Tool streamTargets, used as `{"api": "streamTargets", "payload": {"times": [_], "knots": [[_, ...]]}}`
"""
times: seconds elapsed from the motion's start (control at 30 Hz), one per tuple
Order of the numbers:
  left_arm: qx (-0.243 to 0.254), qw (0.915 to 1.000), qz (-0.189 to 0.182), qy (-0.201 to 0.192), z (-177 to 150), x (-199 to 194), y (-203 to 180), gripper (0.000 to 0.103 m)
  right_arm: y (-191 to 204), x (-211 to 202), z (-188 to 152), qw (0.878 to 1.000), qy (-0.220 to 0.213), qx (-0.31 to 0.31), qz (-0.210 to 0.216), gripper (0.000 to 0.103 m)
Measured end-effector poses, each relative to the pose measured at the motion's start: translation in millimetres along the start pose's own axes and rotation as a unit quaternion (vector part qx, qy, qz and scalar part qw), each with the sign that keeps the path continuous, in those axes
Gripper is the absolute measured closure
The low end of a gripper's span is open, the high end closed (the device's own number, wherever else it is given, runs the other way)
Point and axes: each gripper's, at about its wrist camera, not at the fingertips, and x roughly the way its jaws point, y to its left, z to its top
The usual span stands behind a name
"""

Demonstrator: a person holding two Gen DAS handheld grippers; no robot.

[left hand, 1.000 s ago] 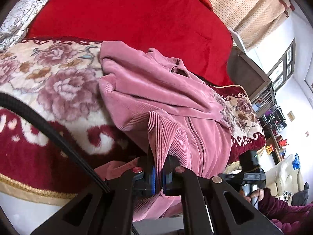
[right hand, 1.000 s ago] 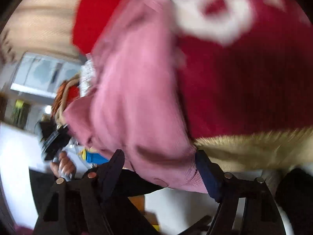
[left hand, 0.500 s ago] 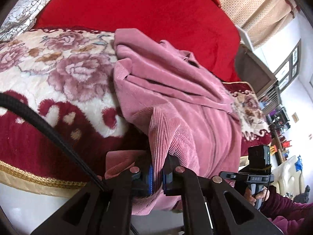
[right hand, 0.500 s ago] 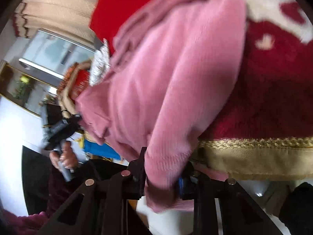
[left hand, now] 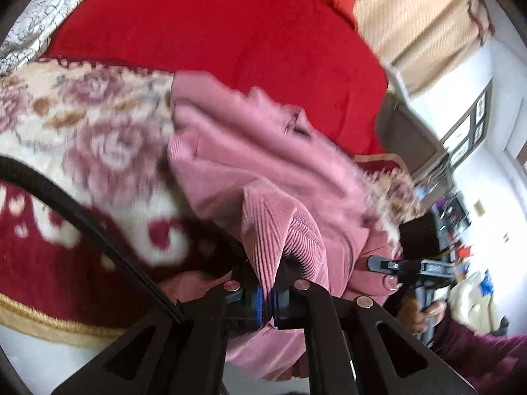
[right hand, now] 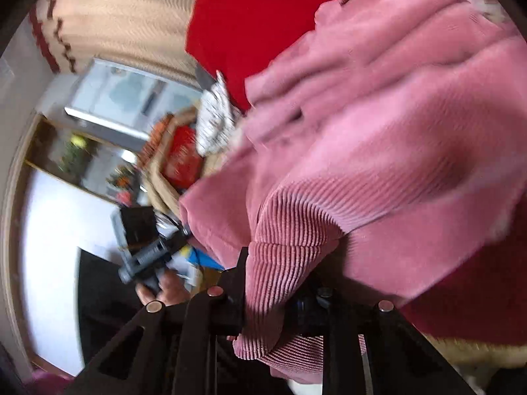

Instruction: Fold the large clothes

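Left gripper (left hand: 267,302) clamped tight on a ribbed hem of the pink corduroy jacket (left hand: 263,177), blue pads nearly meeting with just the thin fold of cloth squeezed between; right gripper (right hand: 273,306) also pinching the jacket's ribbed band (right hand: 283,263), jaws having just been closing down onto it, fabric bunched thick between them and spilling out below

Jacket itself draped half on the bed, half hanging off the near edge, pulled up into peaks at both pinch points; soft fine-wale corduroy on the body, chunkier ribbing along hem and cuff, zipper line (left hand: 347,247) running down the front, dark opening at the collar (left hand: 296,123) further back

Underneath, a plush floral blanket (left hand: 98,144), cream with mauve roses, deep red border and gold fringe trim along the edge; behind it a plain bright red bedspread (left hand: 214,33), smooth and matte; crackle-patterned white pillow (left hand: 36,29) up in the far left corner; beige dotted curtains (left hand: 418,23) with dark red trim at the window

A hand (left hand: 418,312) wrapped round the other gripper's handle off to the right in the left wrist view, maroon velvety sleeve (left hand: 477,352) below it; lots of motion blur all round
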Motion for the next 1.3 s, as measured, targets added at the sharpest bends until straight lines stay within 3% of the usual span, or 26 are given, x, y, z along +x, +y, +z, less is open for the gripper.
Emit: {"api": "streamTargets", "payload": {"times": [0.17,0.27,0.37,0.43,0.47,0.53,0.6,0.7,0.77,0.8,0.83,0.93,1.03,1.07,1.17,1.3], "knots": [[-0.04,0.9982,-0.008,-0.044,59.1,-18.2,2.6,0.099,13.1,-19.2,45.4,0.996,-0.075,0.005,0.055,0.08],[-0.067,0.9956,0.013,-0.064,106.1,-12.3,9.2,0.099,11.3,-45.9,84.7,0.985,-0.155,0.02,0.076,0.08],[-0.114,0.9909,0.025,-0.067,148.9,15.8,27.4,0.095,-14.4,-82.0,125.5,0.962,-0.253,0.061,0.078,0.08],[-0.153,0.9856,0.033,-0.064,164.8,38.7,43.5,0.092,-47.0,-105.0,147.8,0.94,-0.309,0.118,0.081,0.077],[-0.171,0.9829,0.03,-0.063,169.4,50.9,49.9,0.088,-66.9,-110.4,159.6,0.931,-0.322,0.151,0.083,0.077],[-0.203,0.9768,0.027,-0.062,170.0,66.0,60.2,0.047,-86.8,-113.3,169.0,0.926,-0.329,0.17,0.07,0.077],[-0.235,0.9664,0.016,-0.103,163.1,67.5,69.6,0.032,-93.7,-109.8,172.6,0.93,-0.32,0.175,0.04,0.076],[-0.275,0.9469,-0.037,-0.162,150.9,58.9,82.4,0.026,-98.1,-110.8,176.2,0.929,-0.319,0.182,0.035,0.075],[-0.295,0.93,-0.068,-0.209,138.7,49.0,84.5,0.023,-86.2,-119.2,177.2,0.934,-0.325,0.15,0.009,0.075],[-0.296,0.9258,-0.072,-0.223,131.9,45.9,85.5,0.022,-74.8,-120.8,177.5,0.937,-0.327,0.122,-0.003,0.075],[-0.295,0.9268,-0.065,-0.224,125.0,44.3,82.9,0.021,-75.1,-128.9,175.8,0.94,-0.324,0.105,-0.009,0.075],[-0.275,0.9491,-0.035,-0.15,127.2,59.4,67.6,0.021,-53.0,-119.2,180.1,0.956,-0.288,0.054,-0.032,0.075],[-0.197,0.9758,-0.022,-0.094,133.7,72.7,34.2,0.021,-35.1,-93.1,177.3,0.972,-0.229,0.016,-0.045,0.075],[-0.18,0.98,-0.017,-0.083,134.2,74.6,26.9,0.021,-31.8,-82.2,176.7,0.975,-0.215,0.009,-0.052,0.075],[-0.147,0.9869,-0.023,-0.062,140.1,80.1,12.9,0.021,-25.4,-58.4,169.6,0.983,-0.176,-0.005,-0.059,0.075],[-0.173,0.9825,-0.04,-0.058,147.9,89.4,22.7,0.021,-25.5,-38.2,167.0,0.985,-0.157,-0.01,-0.07,0.075]]}}
